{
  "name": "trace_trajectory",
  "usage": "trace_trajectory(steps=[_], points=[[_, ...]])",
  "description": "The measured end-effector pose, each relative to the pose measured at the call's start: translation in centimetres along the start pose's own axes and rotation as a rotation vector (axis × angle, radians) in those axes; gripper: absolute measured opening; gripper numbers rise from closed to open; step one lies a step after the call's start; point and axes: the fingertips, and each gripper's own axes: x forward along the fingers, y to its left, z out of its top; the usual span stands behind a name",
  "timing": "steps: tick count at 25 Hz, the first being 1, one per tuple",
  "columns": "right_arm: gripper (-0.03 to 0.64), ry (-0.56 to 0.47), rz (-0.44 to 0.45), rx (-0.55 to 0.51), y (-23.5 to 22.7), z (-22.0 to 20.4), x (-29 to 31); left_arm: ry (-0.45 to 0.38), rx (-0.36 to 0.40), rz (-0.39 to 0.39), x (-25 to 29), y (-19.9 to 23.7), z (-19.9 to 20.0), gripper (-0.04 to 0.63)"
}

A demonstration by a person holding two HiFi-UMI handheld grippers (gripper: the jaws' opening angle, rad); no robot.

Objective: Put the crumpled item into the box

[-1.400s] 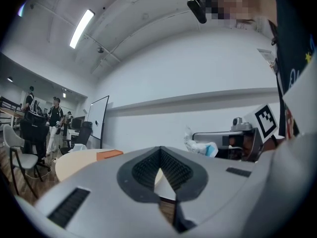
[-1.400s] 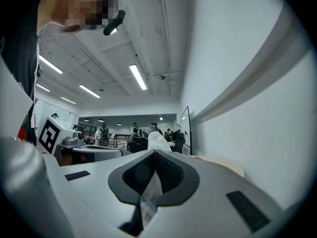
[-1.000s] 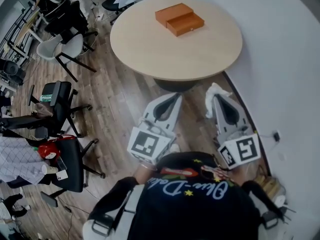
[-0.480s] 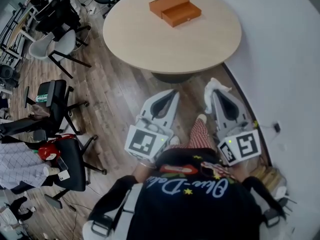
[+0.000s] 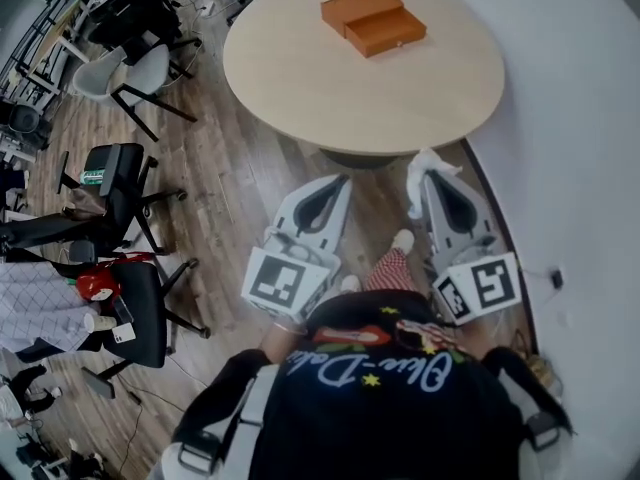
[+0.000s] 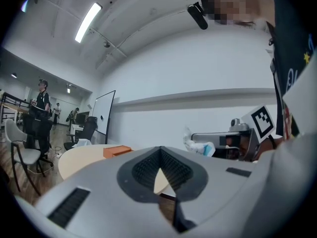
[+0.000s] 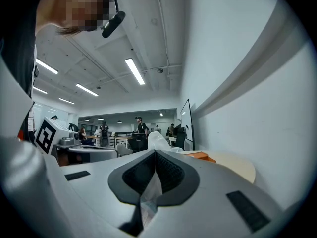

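— How much room is there?

— The round table [image 5: 300,88] fills the upper middle of the head view. Its near edge lies just above both gripper tips. The white wall [image 5: 580,118] curves down the right side, near the right gripper [image 5: 430,176]. Wood floor [image 5: 235,188] lies open at centre left, and chairs [image 5: 110,178] crowd the left edge.

— And the crumpled item?

— One white crumpled item [image 5: 425,162], clamped between the right gripper's jaws. It sticks out past their tips toward the top of the frame, toward the table edge, with its long axis roughly in line with the gripper. In the right gripper view it also bulges above the closed pads.

— The other gripper?

— The left gripper [image 5: 342,181] sits lower centre, jaws together with nothing between them, also pointing at the table.

— The box?

— Two orange pieces, side by side and touching, make up the box [image 5: 372,20] at the table's far upper part. The rest of the tabletop is bare, and the box is well apart from both grippers.
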Motion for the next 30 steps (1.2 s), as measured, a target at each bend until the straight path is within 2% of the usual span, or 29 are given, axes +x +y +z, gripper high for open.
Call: trace_trajectory(steps=[11,20,30], points=[[0.001,0.005,0.039,0.017,-3.3,-0.1,3.9,0.031,-0.002,0.043,3.7,2.2,-0.3,-0.008],[0.001,0.017,0.021,0.015,-8.5,0.0,6.3,0.025,-0.010,0.006,9.9,2.6,0.1,-0.008],[0.000,0.007,0.034,0.026,-14.6,0.0,8.7,0.022,0.025,-0.003,16.6,2.4,0.7,-0.008]])
